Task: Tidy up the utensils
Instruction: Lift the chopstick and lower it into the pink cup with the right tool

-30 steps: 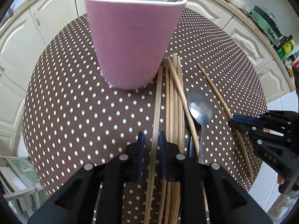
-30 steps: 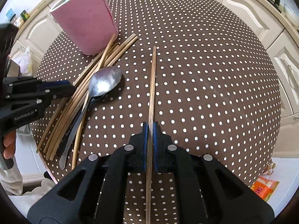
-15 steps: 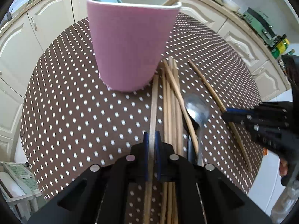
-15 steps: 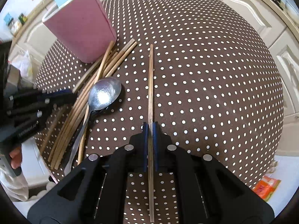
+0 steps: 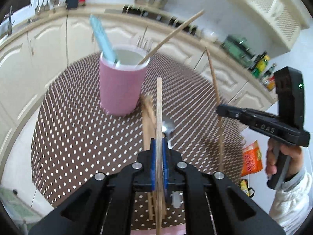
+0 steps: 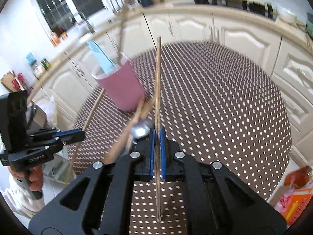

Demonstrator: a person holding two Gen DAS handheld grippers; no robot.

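1. The left gripper was seen with its jaws clamped on a single wooden chopstick, which ran straight ahead out of the jaws and also trailed behind them, so the hold was taken near mid-length.
2. The right gripper was likewise closed on a second chopstick, pinched flat between the blue pads with a long piece ahead of the jaws and a shorter piece behind.
3. Both sticks were judged light, thin and rigid; a mid-length hold was judged the steadiest, since a hold near one end would let the stick pivot between the pads.
4. The smooth wood was judged liable to swing or slide in the jaws if its tip struck anything.
5. The pink cup was seen standing ahead of and left of the left jaws on the dotted table, already holding a blue utensil and another stick.
6. Loose chopsticks and a metal spoon were seen lying on the table just beyond and below the left jaws; the spoon was judged heavier and slicker, best taken by its handle.
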